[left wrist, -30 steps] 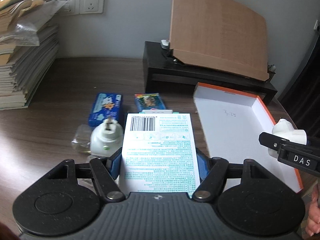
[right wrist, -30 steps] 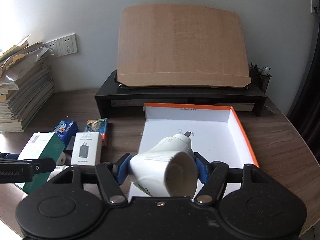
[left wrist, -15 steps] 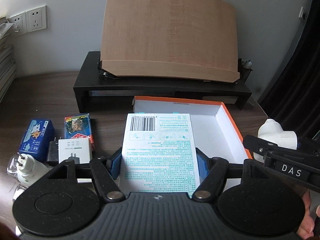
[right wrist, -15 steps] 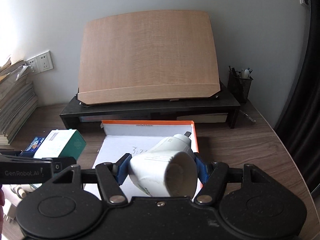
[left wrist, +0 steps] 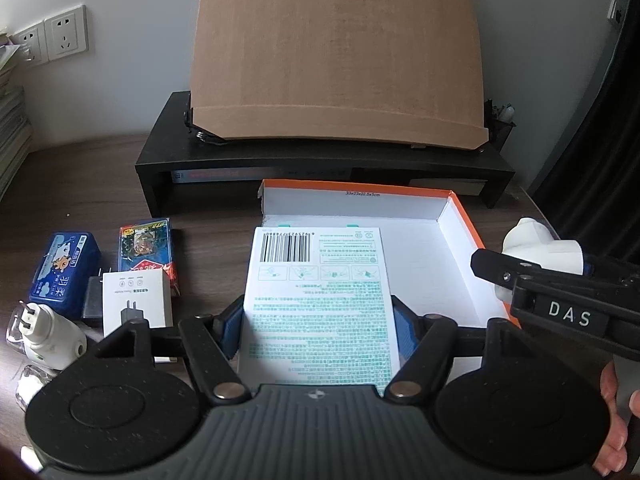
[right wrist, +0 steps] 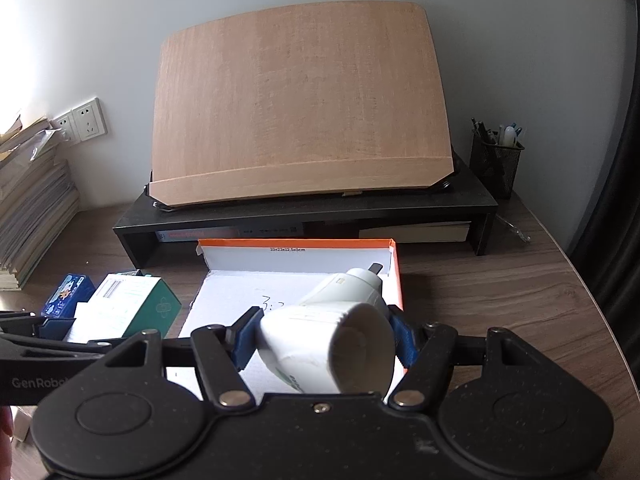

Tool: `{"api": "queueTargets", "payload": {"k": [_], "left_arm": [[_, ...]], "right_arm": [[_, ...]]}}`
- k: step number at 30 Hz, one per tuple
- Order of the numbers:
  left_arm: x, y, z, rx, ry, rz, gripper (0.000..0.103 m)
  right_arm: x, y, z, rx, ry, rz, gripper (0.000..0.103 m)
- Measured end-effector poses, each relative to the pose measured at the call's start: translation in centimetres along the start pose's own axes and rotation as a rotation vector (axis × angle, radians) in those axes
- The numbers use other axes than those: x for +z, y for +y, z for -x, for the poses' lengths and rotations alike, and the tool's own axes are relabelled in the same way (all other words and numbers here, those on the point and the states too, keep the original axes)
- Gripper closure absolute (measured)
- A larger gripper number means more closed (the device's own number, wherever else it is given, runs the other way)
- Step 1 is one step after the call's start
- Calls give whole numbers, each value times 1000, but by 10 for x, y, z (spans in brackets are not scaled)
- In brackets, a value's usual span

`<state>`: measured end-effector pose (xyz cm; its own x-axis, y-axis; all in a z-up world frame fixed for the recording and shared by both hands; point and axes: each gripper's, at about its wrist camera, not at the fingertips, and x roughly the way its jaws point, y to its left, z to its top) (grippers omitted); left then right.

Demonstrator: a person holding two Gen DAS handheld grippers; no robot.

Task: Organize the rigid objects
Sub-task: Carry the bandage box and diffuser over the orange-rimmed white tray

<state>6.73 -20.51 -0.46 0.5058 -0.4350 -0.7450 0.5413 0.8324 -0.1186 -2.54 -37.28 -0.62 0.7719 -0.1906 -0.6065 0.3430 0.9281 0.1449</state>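
left gripper [left wrist: 318, 316] clamped on a white carton [left wrist: 320, 300] with a barcode, blue fingers [left wrist: 230, 326] pressing both its sides, held over the near left part of the orange-rimmed tray [left wrist: 462, 216]. right gripper [right wrist: 326, 340] closed on a white plug-in device [right wrist: 328, 344], fingers [right wrist: 245, 340] against its body, above the tray's right side. left on the wooden surface [left wrist: 100, 184]: a blue pack [left wrist: 66, 272], a card box [left wrist: 146, 248], a white charger box [left wrist: 136, 300].
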Motion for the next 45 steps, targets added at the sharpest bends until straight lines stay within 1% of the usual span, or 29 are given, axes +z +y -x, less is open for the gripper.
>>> {"api": "queueTargets", "payload": {"k": [16,45], "left_arm": [[-1,-2,-15,-1,29,10,31],[1,-6,-23,3,38,0,31]], "right_arm": [[3,-5,-17,-16,35,3,24],[6,-4,-29,-12,48,6,24]]}}
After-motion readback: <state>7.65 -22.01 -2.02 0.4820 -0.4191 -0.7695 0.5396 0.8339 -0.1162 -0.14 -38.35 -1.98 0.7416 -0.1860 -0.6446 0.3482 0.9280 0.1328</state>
